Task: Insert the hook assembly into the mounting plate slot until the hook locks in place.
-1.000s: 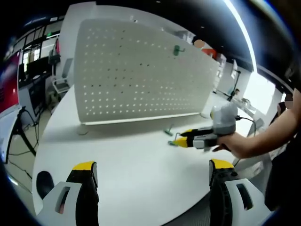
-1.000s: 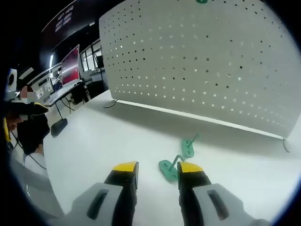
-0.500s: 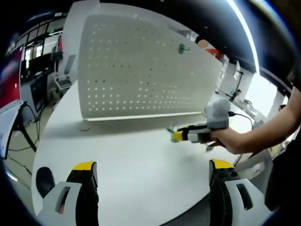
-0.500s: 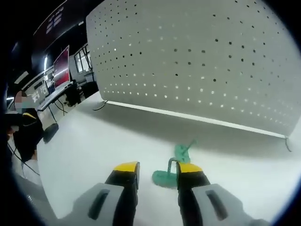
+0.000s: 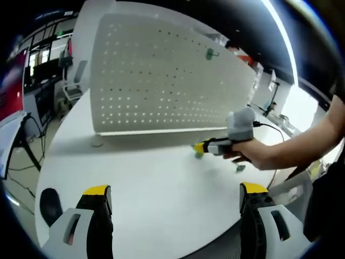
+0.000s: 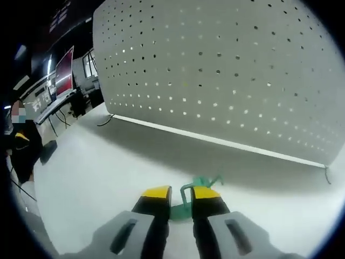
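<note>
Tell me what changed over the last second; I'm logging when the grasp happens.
The right gripper narrowed its yellow-tipped jaws around the small green plastic hook, which sat just ahead of them a second ago, and in the left gripper view it carried the hook up off the white table, towards the white perforated pegboard. The left gripper stayed open and still; another green hook stays high on the board.

The left gripper view looks from well back, low over the round white table [image 5: 135,199], across it toward the upright white perforated panel [image 5: 161,81] at the far side. The right gripper view sits much nearer, just above the table [image 6: 81,178], facing the same panel [image 6: 226,70] close up. Both views share the panel and the tabletop before it.
</note>
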Demonstrator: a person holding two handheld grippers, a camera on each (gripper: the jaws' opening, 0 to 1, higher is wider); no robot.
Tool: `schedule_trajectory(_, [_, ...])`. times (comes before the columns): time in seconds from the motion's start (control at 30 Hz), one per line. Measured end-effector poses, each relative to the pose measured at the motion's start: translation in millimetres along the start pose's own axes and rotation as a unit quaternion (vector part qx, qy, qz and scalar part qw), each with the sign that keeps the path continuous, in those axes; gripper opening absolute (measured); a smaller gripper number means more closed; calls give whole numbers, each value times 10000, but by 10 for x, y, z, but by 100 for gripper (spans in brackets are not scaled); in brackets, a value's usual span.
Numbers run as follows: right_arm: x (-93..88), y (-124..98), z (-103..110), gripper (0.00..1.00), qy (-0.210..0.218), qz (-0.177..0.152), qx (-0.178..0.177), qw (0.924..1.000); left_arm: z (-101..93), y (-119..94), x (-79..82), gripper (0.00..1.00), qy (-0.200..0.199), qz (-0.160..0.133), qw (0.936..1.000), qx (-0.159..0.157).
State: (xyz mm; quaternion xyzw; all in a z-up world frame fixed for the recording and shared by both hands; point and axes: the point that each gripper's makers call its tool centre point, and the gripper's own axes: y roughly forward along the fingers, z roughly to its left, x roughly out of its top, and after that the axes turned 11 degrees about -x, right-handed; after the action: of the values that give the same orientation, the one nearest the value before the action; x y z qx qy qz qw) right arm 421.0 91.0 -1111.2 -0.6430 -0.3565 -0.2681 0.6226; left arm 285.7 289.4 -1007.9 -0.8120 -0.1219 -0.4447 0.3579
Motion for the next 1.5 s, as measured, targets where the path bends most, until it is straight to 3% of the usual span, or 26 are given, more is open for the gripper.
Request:
schedule_trajectory(0.13, [-9,23,-11,1,29,66,-4,10000,-4,6,-9,100,-6,14,10000,-9])
schedule_trajectory(0.63, [-18,-102,59,0,35,-28,200,9998,-54,50,6,100,6,30,9999,-98])
schedule_trajectory(0.93, [261,-375,248,0,16,-469,665,9967,-15,112,25,100,-73,185,9997,-120])
schedule_trajectory(1.17, [621,-703,553,0,-38,-985,1375,9856,17,165,52,96,-278,368,9987,-196])
schedule_trajectory(1.37, [733,-962,747,0,-145,-1164,1875,9752,-9,205,98,91,-476,408,9974,-343])
schedule_trajectory(1.5, [784,-1164,899,0,-203,-1365,2316,9630,-56,248,133,87,-701,387,9955,-501])
